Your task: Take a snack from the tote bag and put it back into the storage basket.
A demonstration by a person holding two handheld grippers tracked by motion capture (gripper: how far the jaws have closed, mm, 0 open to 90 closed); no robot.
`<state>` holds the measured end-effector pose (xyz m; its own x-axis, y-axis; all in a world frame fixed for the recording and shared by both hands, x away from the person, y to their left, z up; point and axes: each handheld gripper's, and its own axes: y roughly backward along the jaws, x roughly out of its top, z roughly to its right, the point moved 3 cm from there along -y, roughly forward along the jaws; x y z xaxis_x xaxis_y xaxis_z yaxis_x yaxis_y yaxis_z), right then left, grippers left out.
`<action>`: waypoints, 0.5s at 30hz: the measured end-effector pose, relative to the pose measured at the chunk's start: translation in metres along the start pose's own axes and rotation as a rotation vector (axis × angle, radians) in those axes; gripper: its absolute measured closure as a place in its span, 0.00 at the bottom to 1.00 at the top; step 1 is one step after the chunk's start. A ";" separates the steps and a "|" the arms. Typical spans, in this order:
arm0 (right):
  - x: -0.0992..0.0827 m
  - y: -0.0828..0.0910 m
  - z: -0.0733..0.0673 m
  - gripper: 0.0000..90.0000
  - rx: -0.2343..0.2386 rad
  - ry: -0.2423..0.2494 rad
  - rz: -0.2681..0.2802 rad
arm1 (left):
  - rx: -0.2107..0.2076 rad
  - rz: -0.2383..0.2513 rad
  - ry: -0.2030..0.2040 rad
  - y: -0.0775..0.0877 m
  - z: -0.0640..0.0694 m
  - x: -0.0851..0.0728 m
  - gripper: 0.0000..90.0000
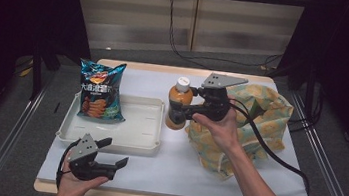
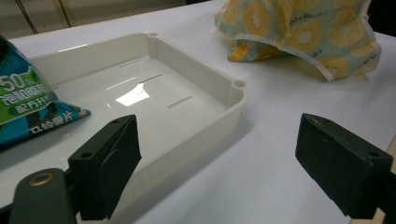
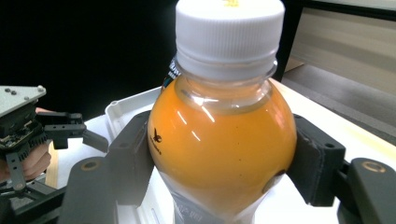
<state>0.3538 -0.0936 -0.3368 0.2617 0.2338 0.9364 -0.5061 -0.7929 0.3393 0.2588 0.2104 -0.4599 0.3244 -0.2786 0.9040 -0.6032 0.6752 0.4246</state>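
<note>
— Forearm first: how does the right one lie?

— It reaches from the near edge of the tabletop [image 1: 232, 185] diagonally toward the middle, bare, with the hand [image 1: 222, 126] wrapped around the right gripper [image 1: 177, 109]. A black cable trails back from it toward the near right corner. Its jaws are pinching the orange juice bottle [image 1: 179, 109], one black pad pressed on each side of the rounded shoulder.

— Where is that bottle?

— Upright, just off the right edge of the tray [image 1: 149, 140], about mid-table. Whether its base touches the surface I cannot tell.

— And the other hand?

— The left hand [image 1: 74, 184] sits low at the near left corner, palm up under the left gripper [image 1: 116, 154], which points right along the near edge. Its jaws stand wide apart with nothing between them, close to the tray's near right corner.

— Materials?

— The bottle is clear smooth plastic, bulbous at the shoulder, with a ribbed white screw cap [image 3: 229, 28] and opaque orange liquid. The tray is glossy cream plastic, rectangular, shallow, with rounded corner posts. A crinkly blue foil chip bag [image 1: 100, 91] leans across the tray's far left corner. A soft, crumpled bag printed with yellow lemon slices [image 1: 255, 123] lies by the right edge, behind the right hand. The tabletop is matte white with a wooden rim.
</note>
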 end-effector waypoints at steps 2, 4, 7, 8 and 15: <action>0.000 -0.006 -0.002 0.36 0.008 -0.008 -0.003 | -0.007 0.013 0.010 0.001 -0.002 0.000 0.15; 0.000 -0.012 -0.005 0.36 0.016 -0.007 -0.003 | 0.000 0.015 0.009 0.001 -0.003 0.000 0.15; -0.001 -0.023 -0.012 0.36 0.029 -0.005 -0.012 | -0.001 0.012 0.008 0.001 -0.003 0.001 0.15; -0.002 -0.027 -0.013 0.36 0.032 -0.007 -0.014 | -0.001 0.014 0.006 0.001 -0.002 0.001 0.15; -0.017 -0.049 -0.015 0.36 0.045 -0.024 -0.046 | -0.003 0.016 0.004 0.001 -0.004 0.001 0.16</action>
<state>0.3620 -0.0501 -0.3682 0.3035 0.2576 0.9173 -0.4559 -0.8062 0.3772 0.2616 0.2133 -0.4587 0.3174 -0.2654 0.9104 -0.6065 0.6812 0.4100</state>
